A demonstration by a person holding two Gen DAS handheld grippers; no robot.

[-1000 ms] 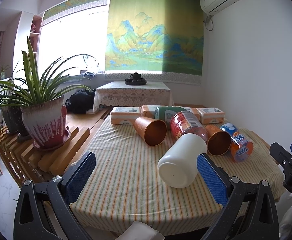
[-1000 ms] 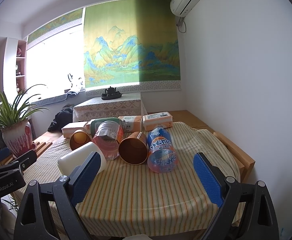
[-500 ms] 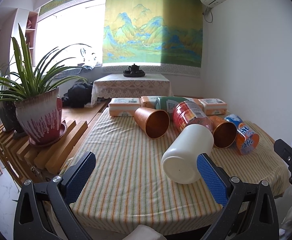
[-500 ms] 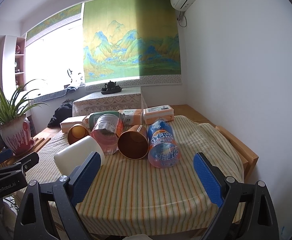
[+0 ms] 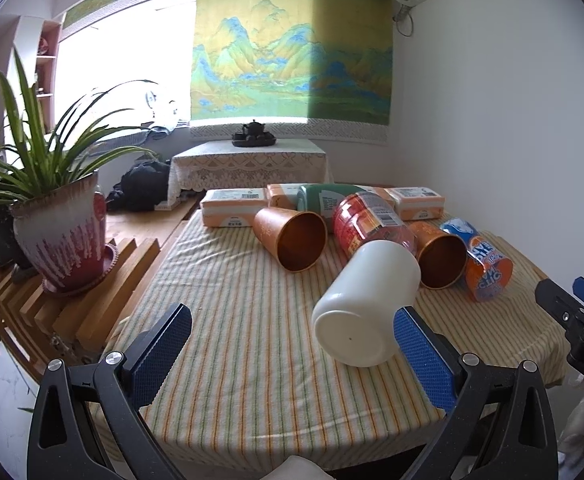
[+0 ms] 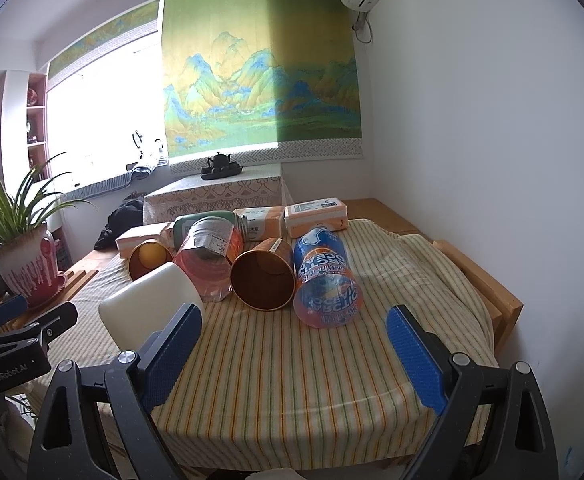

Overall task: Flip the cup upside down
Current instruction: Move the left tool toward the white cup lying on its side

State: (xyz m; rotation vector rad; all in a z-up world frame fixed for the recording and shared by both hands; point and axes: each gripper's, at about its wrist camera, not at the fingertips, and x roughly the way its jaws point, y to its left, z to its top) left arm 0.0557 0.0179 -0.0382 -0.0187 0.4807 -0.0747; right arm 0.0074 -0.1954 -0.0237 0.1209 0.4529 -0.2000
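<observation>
A white cup [image 5: 366,304] lies on its side on the striped tablecloth [image 5: 231,320], base toward me; it also shows in the right wrist view [image 6: 147,308]. Two copper cups [image 5: 292,238] [image 5: 440,254] lie on their sides, mouths toward me, also in the right wrist view [image 6: 263,274] [image 6: 147,258]. My left gripper [image 5: 289,344] is open and empty, its right finger beside the white cup's base. My right gripper [image 6: 294,344] is open and empty, in front of the copper cup and the orange-blue cup [image 6: 326,280].
A red transparent jar [image 5: 368,222], a green canister [image 5: 324,198] and several orange packs [image 5: 231,208] lie at the table's back. A potted plant [image 5: 57,236] stands on a wooden rack at the left. A white wall is close on the right.
Both grippers have moved a little forward toward the table; the cups look larger and nearer. Nothing on the table has moved.
</observation>
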